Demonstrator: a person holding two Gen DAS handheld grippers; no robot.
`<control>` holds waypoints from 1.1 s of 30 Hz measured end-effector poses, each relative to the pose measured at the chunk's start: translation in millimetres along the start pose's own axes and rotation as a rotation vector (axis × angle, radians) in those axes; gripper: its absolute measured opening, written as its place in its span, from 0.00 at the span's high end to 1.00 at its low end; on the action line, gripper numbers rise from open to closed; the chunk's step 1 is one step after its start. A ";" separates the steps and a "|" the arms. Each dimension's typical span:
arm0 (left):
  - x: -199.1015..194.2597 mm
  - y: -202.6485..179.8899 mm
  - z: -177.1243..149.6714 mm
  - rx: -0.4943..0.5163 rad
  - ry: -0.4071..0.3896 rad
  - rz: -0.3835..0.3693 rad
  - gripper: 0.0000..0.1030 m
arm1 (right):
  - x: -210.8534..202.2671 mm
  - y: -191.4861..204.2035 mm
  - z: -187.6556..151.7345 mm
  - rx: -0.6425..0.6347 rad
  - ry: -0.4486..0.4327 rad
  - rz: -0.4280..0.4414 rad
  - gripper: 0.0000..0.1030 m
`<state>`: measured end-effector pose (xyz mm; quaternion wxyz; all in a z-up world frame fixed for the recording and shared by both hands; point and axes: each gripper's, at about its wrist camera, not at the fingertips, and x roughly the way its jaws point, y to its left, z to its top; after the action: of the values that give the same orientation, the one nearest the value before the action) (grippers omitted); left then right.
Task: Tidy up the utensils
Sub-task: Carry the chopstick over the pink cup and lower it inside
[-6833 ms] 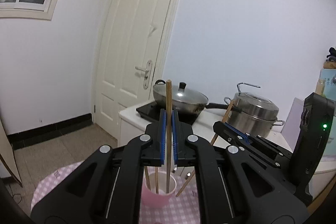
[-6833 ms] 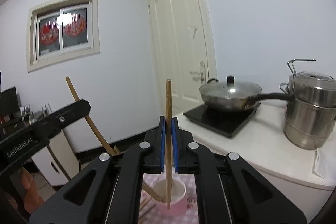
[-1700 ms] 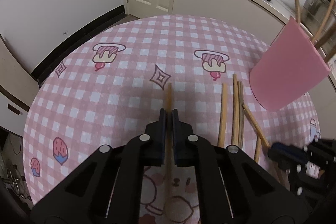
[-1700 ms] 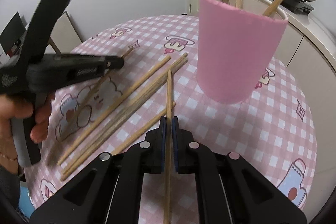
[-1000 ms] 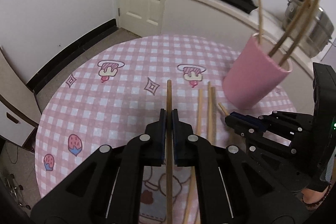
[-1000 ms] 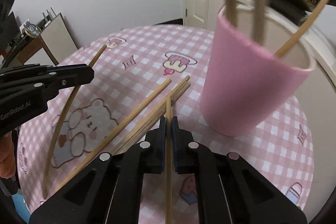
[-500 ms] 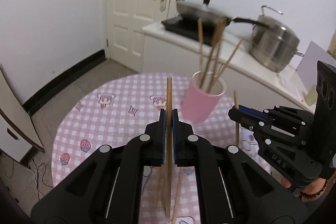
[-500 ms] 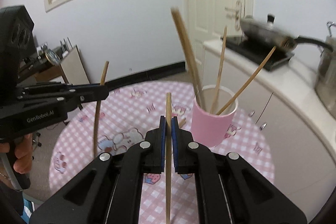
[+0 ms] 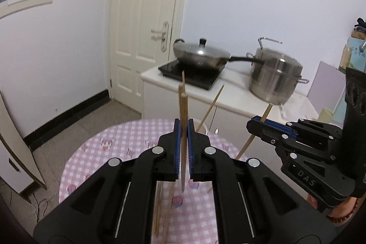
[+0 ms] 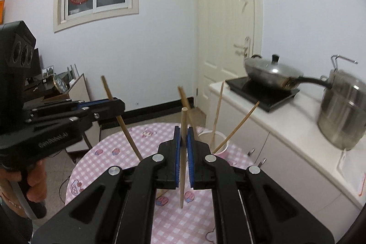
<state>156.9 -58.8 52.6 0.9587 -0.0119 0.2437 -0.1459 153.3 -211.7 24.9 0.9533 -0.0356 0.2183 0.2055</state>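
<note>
**Two chopsticks held above the table, one in each gripper**

A single chopstick [image 9: 183,141] was pinched between the closed blue pads of the left gripper [image 9: 183,129], its long axis nearly upright, with both ends clear of the pads and well above the pink checked table [image 9: 103,152]. Two loose chopsticks [image 9: 160,205] were seen lying on the cloth below it. In the right gripper [image 10: 183,132], likewise pressed shut, a second chopstick [image 10: 182,152] was clamped, also close to vertical in its own view. Just beyond it stood one pink cup [image 10: 220,148], in which three chopsticks [image 10: 217,111] were counted, leaning outward at different angles. On the counter [image 10: 297,120] at the right, one lidded pan [image 10: 272,74] and one steel pot [image 10: 343,111] were visible.
</note>
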 end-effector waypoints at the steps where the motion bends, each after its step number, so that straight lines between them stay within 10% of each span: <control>1: -0.4 -3.6 3.0 0.002 -0.013 0.000 0.94 | -3.3 -3.1 1.8 0.001 -0.010 -0.004 0.96; 18: 44.8 -46.2 60.0 -0.032 -0.204 0.023 0.94 | 11.1 -50.6 50.6 0.063 -0.189 -0.093 0.96; 33: 95.9 -42.7 50.6 -0.041 -0.245 0.094 0.94 | 61.3 -81.2 30.2 0.144 -0.176 -0.087 0.96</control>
<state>249.5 -129.5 56.7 0.9866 -0.0380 0.1282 -0.0930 248.9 -258.0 24.0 0.9769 0.0418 0.1464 0.1503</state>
